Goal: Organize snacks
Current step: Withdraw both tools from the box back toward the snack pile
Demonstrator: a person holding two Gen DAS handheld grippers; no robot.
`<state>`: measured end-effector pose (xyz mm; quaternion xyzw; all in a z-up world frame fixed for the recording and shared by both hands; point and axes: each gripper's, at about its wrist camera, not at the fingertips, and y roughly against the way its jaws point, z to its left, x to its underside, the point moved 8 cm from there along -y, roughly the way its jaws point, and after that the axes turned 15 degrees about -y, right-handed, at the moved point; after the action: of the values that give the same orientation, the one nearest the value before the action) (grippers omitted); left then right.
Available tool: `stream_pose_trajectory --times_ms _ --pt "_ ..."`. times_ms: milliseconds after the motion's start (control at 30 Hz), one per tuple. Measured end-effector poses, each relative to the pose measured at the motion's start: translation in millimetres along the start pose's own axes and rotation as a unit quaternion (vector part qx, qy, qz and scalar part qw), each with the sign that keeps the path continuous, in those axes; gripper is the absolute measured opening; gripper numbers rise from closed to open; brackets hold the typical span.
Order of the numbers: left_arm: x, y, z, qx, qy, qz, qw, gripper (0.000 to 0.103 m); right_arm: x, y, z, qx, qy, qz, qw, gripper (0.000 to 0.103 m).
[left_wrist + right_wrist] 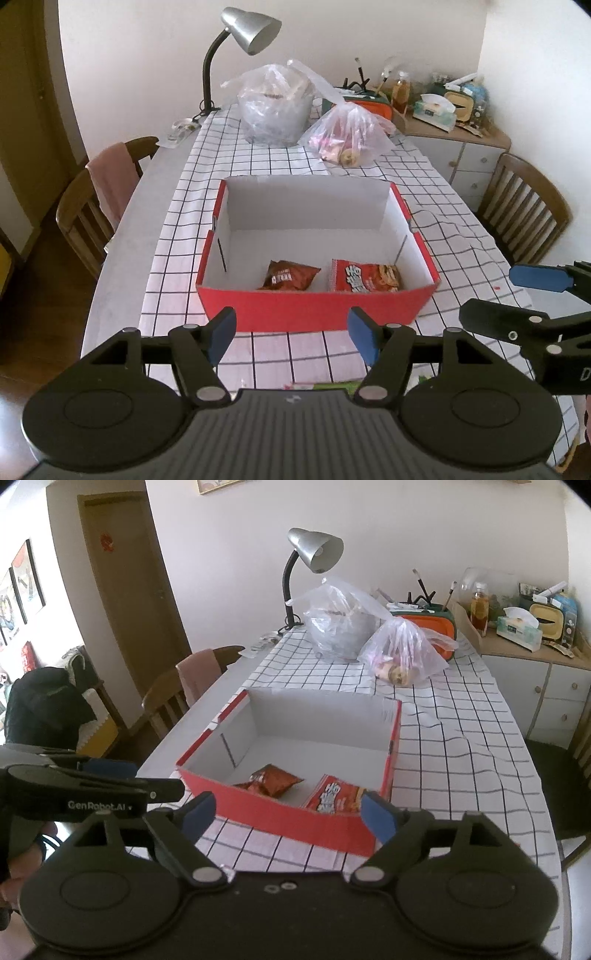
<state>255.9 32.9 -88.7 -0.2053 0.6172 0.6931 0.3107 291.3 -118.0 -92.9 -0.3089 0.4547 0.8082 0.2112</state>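
Above the checked tablecloth (277, 162), my left gripper (293, 334) and right gripper (286, 812) hang wide apart and empty, short of the red box (317, 310) holding 2 snack packets.

The left gripper (162, 788) bore the white lettering "GenRobot.AI" on its black side, readable in the right wrist view; the red snack packet (365, 277) in the box carried large white characters, not legible; print on the brown snack packet (288, 275) was too small to read.
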Motion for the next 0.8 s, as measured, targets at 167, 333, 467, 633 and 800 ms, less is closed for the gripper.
stream_pose_trajectory --times_ms 167,333,467,633,800 --pt "16.0 16.7 -4.8 0.008 0.001 -0.007 0.9999 0.07 16.3 17.9 0.0 -0.001 -0.002 -0.003 1.0 0.097" --pt "34.7 33.6 -12.7 0.015 -0.003 -0.024 0.9996 0.074 33.4 30.5 1.8 -0.002 0.007 -0.003 1.0 0.103" --pt "47.6 45.6 -20.4 0.021 -0.016 -0.043 0.9987 0.079 50.1 36.1 -1.9 -0.001 0.012 0.002 1.0 0.103" --pt "66.0 46.8 -28.5 0.033 -0.027 -0.033 0.9985 0.081 72.0 33.8 -11.1 0.005 0.014 0.019 1.0 0.103" --pt "88.8 37.5 -34.3 0.05 -0.03 -0.009 0.9983 0.081 92.4 25.7 -23.7 0.02 0.009 0.038 0.999 0.103"
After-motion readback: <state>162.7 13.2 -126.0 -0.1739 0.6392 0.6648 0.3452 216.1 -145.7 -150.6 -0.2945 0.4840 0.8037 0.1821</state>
